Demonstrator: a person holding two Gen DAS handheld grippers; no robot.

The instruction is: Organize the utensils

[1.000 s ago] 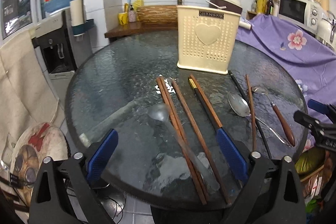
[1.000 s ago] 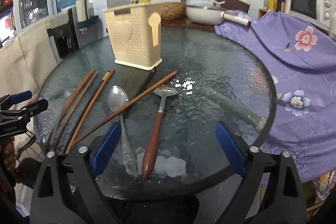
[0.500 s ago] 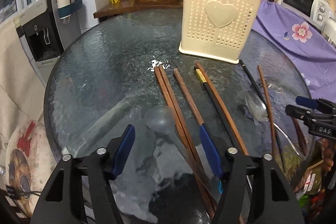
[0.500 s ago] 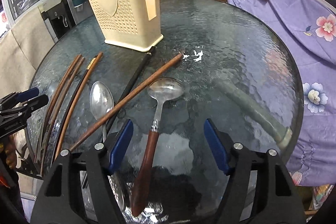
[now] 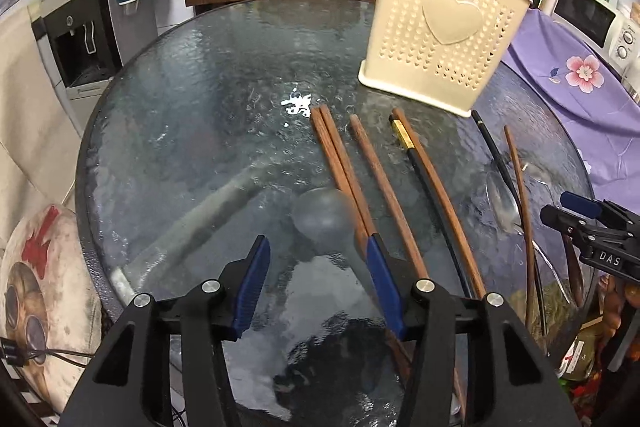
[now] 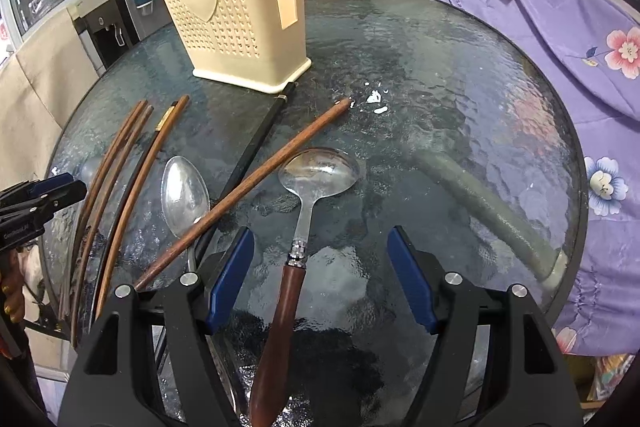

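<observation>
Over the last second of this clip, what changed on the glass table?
Both grippers came down closer to the utensils. The left gripper has been closing around the clear plastic spoon; the right gripper narrowed around the wooden-handled metal ladle. Neither pinches anything yet. The brown wooden chopsticks, plain metal spoon and cream perforated utensil holder lie where they were.

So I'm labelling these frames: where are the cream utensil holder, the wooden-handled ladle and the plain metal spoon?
cream utensil holder (image 6: 224,15): right wrist view, on its perforated front wall.
wooden-handled ladle (image 6: 320,171): right wrist view, on its metal bowl.
plain metal spoon (image 6: 184,193): right wrist view, on its bowl.
</observation>
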